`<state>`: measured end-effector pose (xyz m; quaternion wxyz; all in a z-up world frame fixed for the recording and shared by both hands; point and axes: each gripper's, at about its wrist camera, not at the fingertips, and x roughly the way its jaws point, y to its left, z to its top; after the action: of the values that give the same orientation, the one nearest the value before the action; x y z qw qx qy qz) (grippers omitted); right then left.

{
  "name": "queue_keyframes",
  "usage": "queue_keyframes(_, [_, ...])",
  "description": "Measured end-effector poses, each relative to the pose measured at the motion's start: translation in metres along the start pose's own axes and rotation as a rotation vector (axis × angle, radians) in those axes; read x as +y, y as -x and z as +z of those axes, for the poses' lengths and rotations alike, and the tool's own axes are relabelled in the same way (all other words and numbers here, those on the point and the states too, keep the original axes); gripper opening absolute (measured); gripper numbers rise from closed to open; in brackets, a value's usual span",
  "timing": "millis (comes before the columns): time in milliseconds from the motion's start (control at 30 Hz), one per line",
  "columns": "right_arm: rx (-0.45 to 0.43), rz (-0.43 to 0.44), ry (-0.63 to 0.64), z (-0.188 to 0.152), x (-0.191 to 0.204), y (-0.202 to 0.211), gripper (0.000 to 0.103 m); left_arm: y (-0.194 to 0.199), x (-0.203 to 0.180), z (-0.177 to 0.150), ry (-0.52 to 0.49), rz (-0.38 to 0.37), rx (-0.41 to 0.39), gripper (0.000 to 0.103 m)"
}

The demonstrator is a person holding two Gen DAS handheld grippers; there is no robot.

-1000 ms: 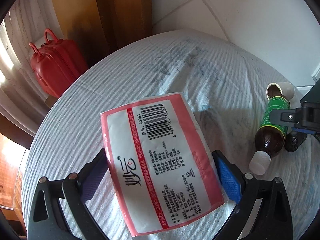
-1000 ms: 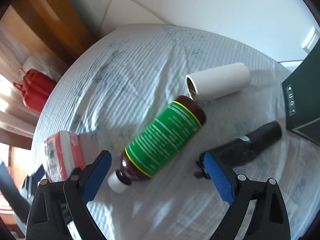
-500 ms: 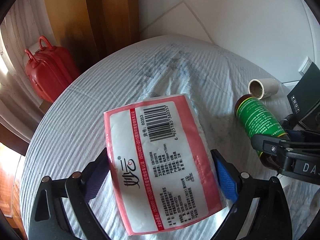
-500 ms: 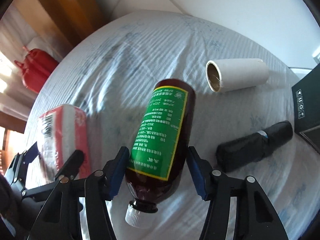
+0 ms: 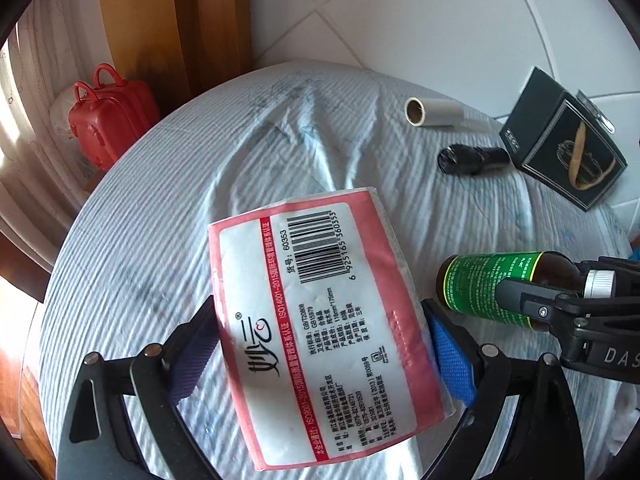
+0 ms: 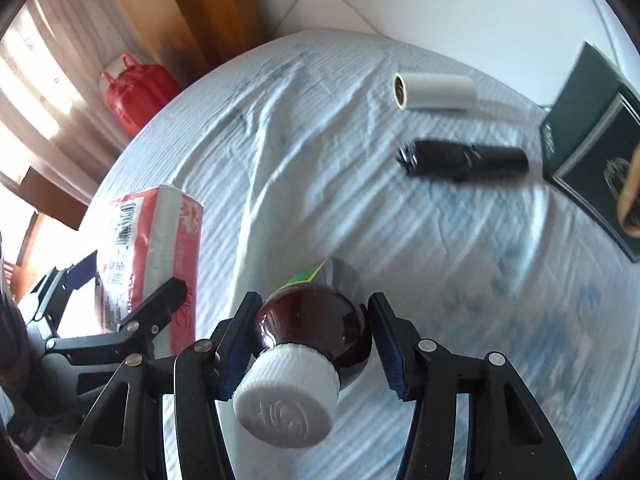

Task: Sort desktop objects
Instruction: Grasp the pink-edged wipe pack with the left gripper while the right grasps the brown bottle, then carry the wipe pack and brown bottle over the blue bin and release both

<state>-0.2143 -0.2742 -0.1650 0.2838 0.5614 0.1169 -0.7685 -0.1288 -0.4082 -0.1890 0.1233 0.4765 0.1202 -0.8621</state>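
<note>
The brown bottle (image 6: 316,320) is clamped at its shoulder by the right gripper (image 6: 314,340), cap near and long axis pointing far, while the tissue pack (image 5: 324,332) is clenched by the left gripper (image 5: 320,344) just left, above the tablecloth (image 6: 460,280).

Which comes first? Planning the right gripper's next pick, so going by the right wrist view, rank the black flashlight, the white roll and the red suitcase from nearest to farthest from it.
1. black flashlight, ahead and to the right on the cloth.
2. white roll, just beyond the flashlight.
3. red suitcase, far left, off the table.

The right gripper itself holds the brown bottle.
</note>
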Motion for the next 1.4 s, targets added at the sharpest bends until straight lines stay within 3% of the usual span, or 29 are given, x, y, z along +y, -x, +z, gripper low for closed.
queue_keyframes(100, [-0.003,0.027,-0.036,-0.032,-0.011,0.014,0.054,0.021,-0.011,-0.02,-0.025,-0.025,0.005,0.096])
queue_keyframes(233, [-0.069,0.043,-0.092,-0.064,-0.026,0.053,0.053,0.056,-0.039,-0.028,-0.073,-0.06,-0.036,0.096])
queue_keyframes(600, [-0.345,-0.033,-0.205,-0.128,-0.088,0.21,0.053,0.16,-0.158,-0.038,-0.266,-0.173,-0.195,0.096])
queue_keyframes(1033, [-0.52,-0.198,-0.327,-0.215,-0.208,0.383,0.053,0.262,-0.384,-0.065,-0.513,-0.407,-0.305,0.096])
queue_keyframes(1233, [-0.57,-0.317,-0.397,-0.265,-0.285,0.467,0.053,0.313,-0.505,-0.072,-0.584,-0.53,-0.329,0.096])
queue_keyframes(1400, [-0.579,-0.409,-0.452,-0.3,-0.355,0.516,0.053,0.34,-0.604,-0.078,-0.64,-0.585,-0.327,0.096])
